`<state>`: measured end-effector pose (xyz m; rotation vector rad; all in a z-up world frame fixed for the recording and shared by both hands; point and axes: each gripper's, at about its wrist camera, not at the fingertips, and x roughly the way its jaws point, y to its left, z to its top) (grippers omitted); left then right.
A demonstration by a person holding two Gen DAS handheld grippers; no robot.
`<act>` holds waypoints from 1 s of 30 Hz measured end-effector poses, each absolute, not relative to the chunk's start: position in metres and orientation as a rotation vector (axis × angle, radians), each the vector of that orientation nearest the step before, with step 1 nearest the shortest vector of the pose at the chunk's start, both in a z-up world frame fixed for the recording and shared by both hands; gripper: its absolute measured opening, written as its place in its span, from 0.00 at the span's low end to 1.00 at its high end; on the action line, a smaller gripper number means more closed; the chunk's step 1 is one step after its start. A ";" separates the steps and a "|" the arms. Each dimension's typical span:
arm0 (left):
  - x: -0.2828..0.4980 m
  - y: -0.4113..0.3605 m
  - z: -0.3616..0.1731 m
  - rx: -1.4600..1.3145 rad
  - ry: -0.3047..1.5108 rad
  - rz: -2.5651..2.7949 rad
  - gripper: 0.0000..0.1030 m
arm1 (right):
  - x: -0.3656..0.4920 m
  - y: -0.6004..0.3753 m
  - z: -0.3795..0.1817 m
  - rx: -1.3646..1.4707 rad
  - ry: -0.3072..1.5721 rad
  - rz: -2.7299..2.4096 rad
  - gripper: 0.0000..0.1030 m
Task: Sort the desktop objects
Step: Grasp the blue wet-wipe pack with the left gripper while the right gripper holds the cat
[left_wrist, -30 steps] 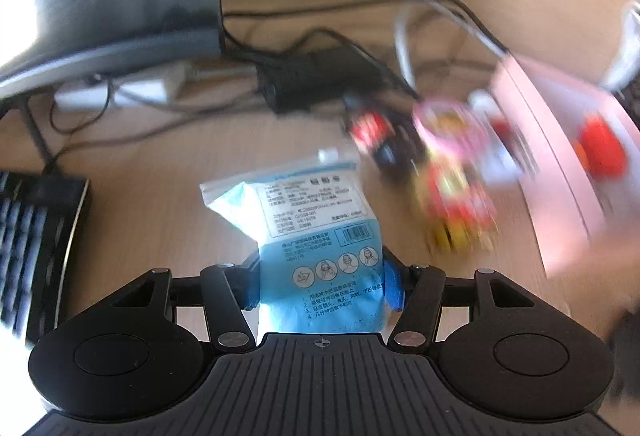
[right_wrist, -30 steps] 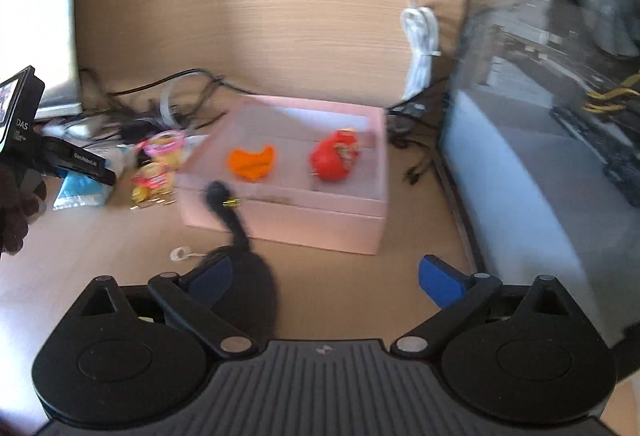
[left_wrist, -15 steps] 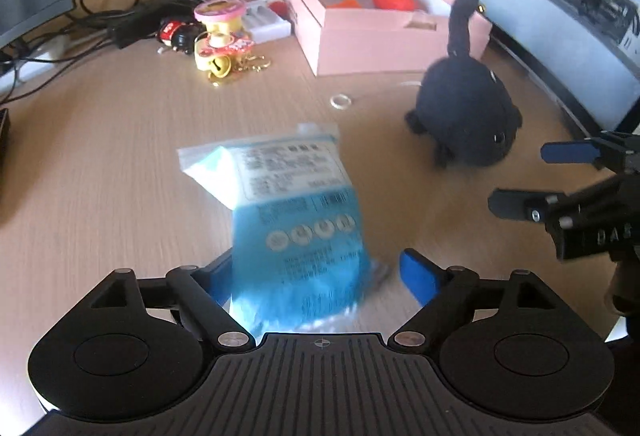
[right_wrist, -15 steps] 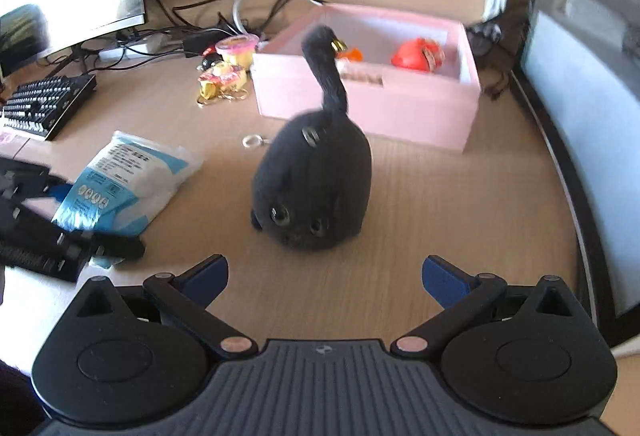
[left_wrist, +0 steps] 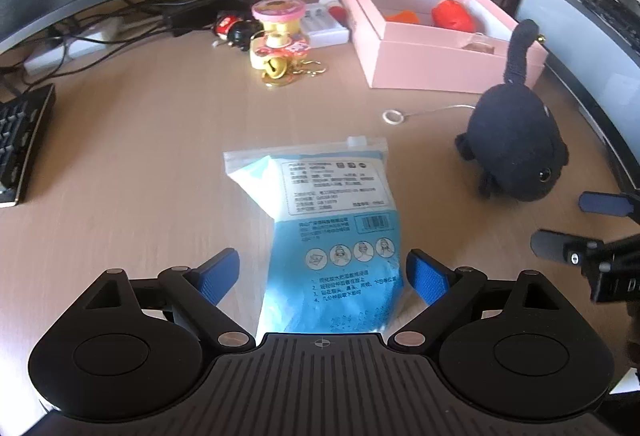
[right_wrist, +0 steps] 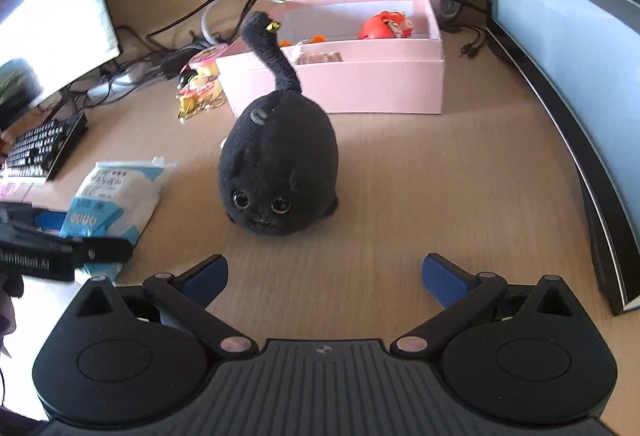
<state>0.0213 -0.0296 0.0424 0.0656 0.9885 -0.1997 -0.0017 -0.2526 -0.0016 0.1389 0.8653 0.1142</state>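
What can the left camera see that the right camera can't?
Only the left wrist view shows the small white ring on its thin cord and the black-and-red toy behind the yellow charm.

Only the right wrist view shows the black cat plush from the front, with both shiny eyes.

Both show the cat, the blue mask packet, the pink box, the keyboard and the yellow charm.

On the wooden tabletop [left_wrist: 120,164], the blue-and-white plastic mask packet [left_wrist: 332,220] lies flat between the left claw's [left_wrist: 323,272] spread fingers, touching neither. To its right sits the black plush cat [right_wrist: 276,164], in front of the open pink cardboard box [right_wrist: 360,84]. A round red toy [right_wrist: 386,26] lies in the box. Left of the box, a cluster of yellow-and-pink trinkets [left_wrist: 280,48]; far left, a black keyboard [left_wrist: 22,144].
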 end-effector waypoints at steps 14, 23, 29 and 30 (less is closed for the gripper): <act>-0.002 0.006 0.049 0.040 0.975 -0.086 0.93 | 0.041 -0.207 0.021 -0.087 0.708 0.047 1.00; -0.006 -0.009 0.057 0.103 0.906 -0.251 0.93 | 0.053 -0.205 0.020 -0.053 0.763 0.091 0.66; 0.017 -0.026 0.054 0.223 0.862 -0.262 0.93 | 0.026 -0.208 0.025 -0.057 0.787 0.106 0.66; 0.019 -0.028 0.055 0.250 0.849 -0.273 0.93 | 0.022 -0.209 0.026 -0.058 0.793 0.106 0.66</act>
